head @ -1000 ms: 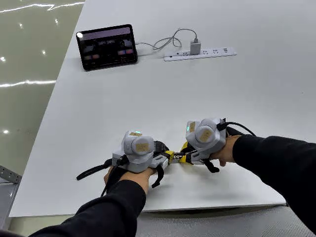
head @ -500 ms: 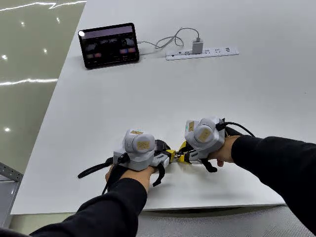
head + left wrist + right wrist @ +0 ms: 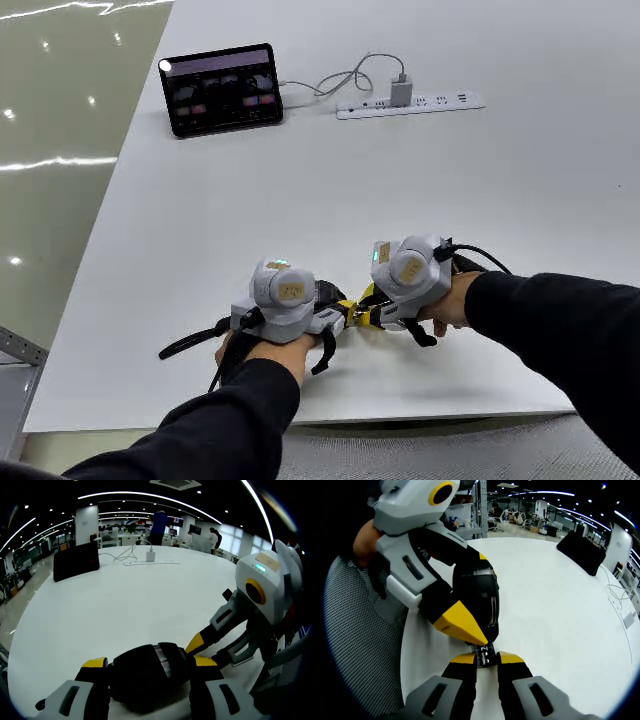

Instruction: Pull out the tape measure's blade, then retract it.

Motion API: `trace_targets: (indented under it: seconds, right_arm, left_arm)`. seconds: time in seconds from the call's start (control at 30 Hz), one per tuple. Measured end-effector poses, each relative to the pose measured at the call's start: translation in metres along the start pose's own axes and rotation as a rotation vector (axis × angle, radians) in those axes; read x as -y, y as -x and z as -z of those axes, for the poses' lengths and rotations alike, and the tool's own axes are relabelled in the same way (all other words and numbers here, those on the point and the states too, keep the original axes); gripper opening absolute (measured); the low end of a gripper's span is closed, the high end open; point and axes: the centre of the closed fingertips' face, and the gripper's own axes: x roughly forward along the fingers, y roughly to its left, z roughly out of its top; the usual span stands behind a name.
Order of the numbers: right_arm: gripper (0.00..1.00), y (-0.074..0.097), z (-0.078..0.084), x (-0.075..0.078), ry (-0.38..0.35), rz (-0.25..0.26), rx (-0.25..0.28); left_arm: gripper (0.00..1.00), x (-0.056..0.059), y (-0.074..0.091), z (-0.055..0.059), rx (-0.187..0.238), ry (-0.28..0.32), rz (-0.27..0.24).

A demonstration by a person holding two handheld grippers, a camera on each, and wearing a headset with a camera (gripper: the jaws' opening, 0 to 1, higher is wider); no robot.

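Left gripper (image 3: 150,664) clamped the rounded black tape measure (image 3: 477,597); right gripper (image 3: 485,660) pinched its barely drawn numbered blade (image 3: 484,653), retraction pending.

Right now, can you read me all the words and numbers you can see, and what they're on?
"22", my blurry best guess: on the tape measure's blade, pinched by the right gripper's fingers.
Tiny print on the left gripper's yellow fingertip: too small to read.
Tablet screen: too blurred to read.
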Motion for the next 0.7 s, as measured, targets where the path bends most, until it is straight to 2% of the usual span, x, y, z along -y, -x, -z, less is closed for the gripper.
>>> trace_targets:
  seconds: [0.57, 0.7]
  right_arm:
    - [0.12, -0.0060, -0.0071, -0.0013, 0.009, -0.013, 0.011]
    - [0.12, -0.0058, -0.0061, -0.0016, 0.035, -0.023, 0.006]
  left_arm:
    - [0.60, -0.0010, 0.0004, -0.0003, 0.003, 0.009, 0.002]
    - [0.60, -0.0013, 0.0002, -0.0006, 0.005, 0.012, -0.001]
